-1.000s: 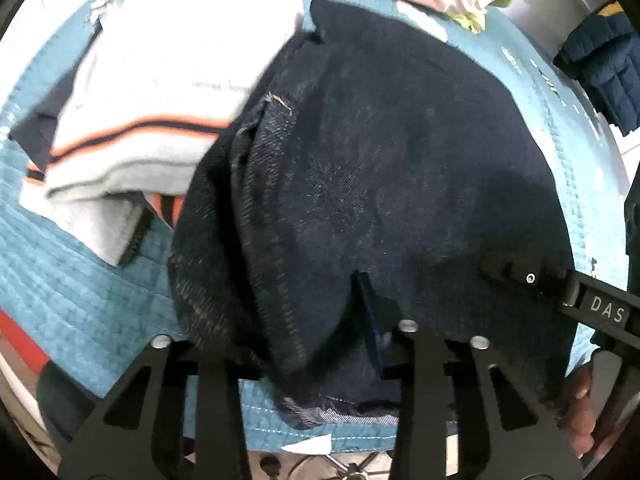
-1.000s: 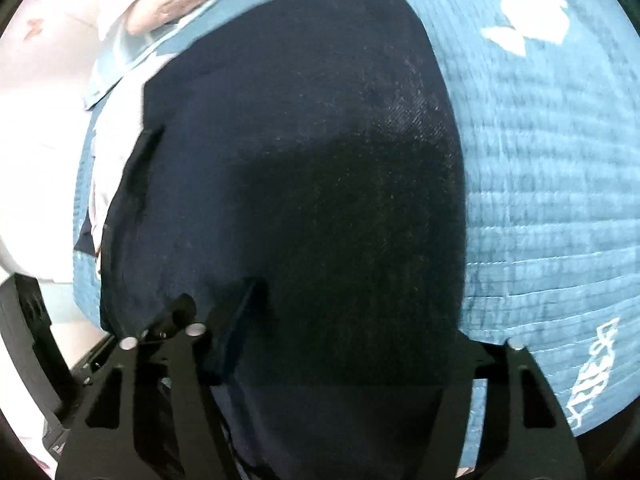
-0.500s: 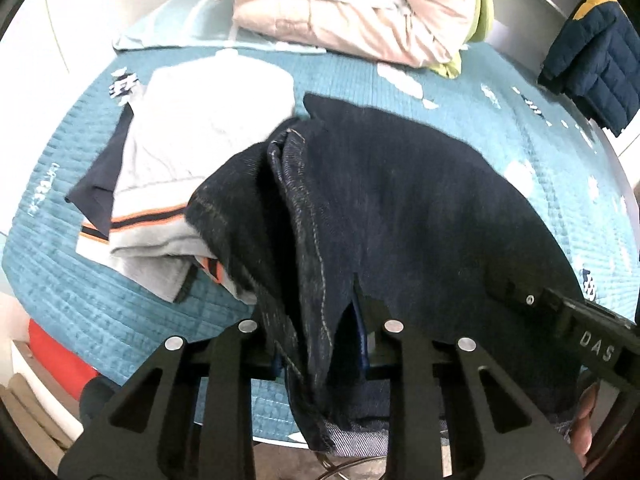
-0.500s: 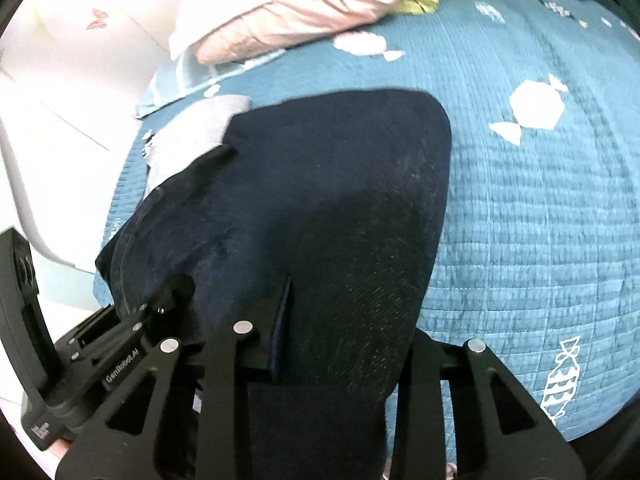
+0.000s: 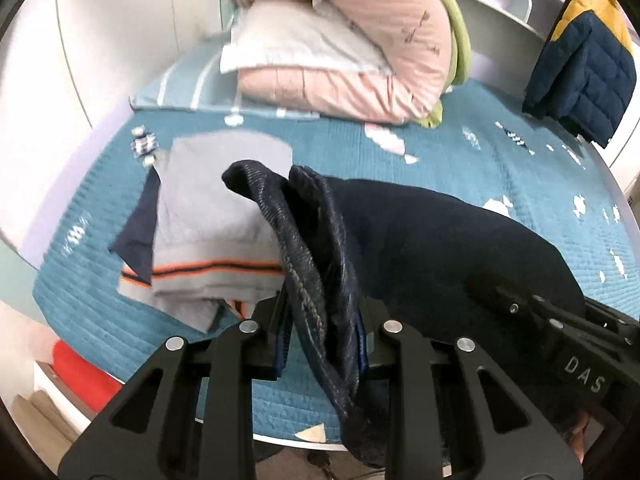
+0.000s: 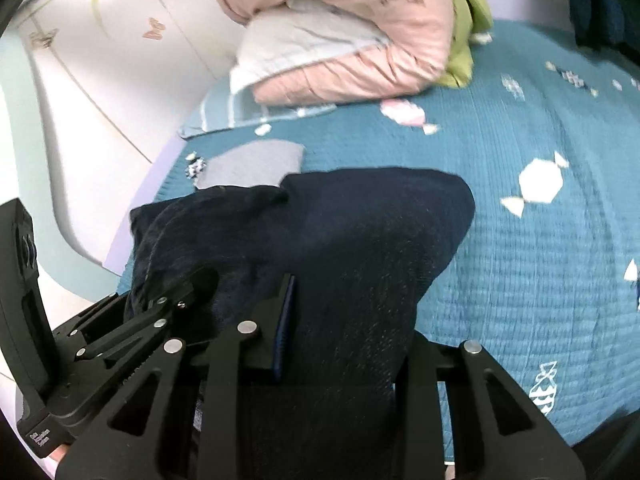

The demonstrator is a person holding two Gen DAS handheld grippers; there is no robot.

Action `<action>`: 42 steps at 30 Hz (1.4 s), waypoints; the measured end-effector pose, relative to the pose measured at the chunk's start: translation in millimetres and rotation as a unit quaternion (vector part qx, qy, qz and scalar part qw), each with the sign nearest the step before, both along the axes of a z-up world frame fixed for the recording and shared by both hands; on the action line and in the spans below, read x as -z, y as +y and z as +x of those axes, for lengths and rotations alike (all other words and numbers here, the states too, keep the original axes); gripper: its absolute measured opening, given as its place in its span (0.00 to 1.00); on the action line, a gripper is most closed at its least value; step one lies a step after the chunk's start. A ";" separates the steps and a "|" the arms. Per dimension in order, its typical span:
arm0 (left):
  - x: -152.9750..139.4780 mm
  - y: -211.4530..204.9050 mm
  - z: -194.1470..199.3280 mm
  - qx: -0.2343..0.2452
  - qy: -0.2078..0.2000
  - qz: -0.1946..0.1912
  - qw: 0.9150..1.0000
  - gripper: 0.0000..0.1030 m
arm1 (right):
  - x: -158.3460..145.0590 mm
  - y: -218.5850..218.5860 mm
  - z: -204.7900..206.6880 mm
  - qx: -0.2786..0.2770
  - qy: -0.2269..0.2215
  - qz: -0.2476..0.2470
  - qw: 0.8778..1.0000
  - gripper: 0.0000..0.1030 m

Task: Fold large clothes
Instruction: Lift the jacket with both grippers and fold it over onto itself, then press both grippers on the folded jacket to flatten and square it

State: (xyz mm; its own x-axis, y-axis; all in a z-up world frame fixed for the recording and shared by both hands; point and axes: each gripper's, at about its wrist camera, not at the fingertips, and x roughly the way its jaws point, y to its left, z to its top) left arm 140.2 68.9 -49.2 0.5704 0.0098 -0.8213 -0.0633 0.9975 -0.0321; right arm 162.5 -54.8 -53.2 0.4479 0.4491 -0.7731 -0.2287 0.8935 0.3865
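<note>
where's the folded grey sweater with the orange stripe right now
In the left wrist view the grey sweater lies on the teal bedspread, left of the dark jeans, with the pink duvet beyond it.

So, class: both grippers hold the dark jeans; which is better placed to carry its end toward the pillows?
Probably right: the right gripper holds jeans over open quilt; the left gripper faces the grey folded top.
</note>
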 end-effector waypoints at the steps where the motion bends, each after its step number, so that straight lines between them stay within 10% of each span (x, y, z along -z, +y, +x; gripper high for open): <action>1: -6.9 0.8 -0.1 0.000 -0.007 0.002 1.000 0.24 | -9.0 4.2 -0.7 -0.006 -0.013 -0.004 1.000 0.25; 18: -183.9 107.0 11.3 -0.079 -0.182 0.056 0.979 0.26 | -167.0 116.2 37.5 -0.101 -0.194 0.048 0.975 0.28; 20: -174.2 124.5 17.6 -0.073 -0.167 0.066 0.981 0.62 | -148.8 132.9 56.6 -0.099 -0.145 0.049 0.983 0.42; 21: -158.7 139.7 21.4 -0.099 -0.149 0.097 0.979 0.76 | -129.7 143.2 68.0 -0.096 -0.101 0.026 0.990 0.66; 23: -125.7 166.0 22.1 -0.131 -0.108 0.108 0.979 0.77 | -91.6 148.7 76.8 -0.076 -0.060 -0.007 0.995 0.83; 32: 11.4 211.3 13.5 -0.160 0.051 0.039 0.985 0.65 | 5.1 137.3 84.9 -0.048 0.018 -0.047 0.998 0.84; 34: 19.2 212.8 20.8 -0.155 0.058 0.033 0.986 0.53 | 1.9 143.0 88.0 -0.059 0.002 -0.060 0.997 0.79; 39: 24.5 218.5 47.5 -0.144 0.055 0.007 0.988 0.31 | 12.9 172.2 91.5 -0.111 0.025 -0.056 0.992 0.29; 42: 31.4 218.1 59.9 -0.138 0.058 -0.004 0.989 0.24 | 34.8 192.8 89.0 -0.133 0.067 -0.075 0.986 0.26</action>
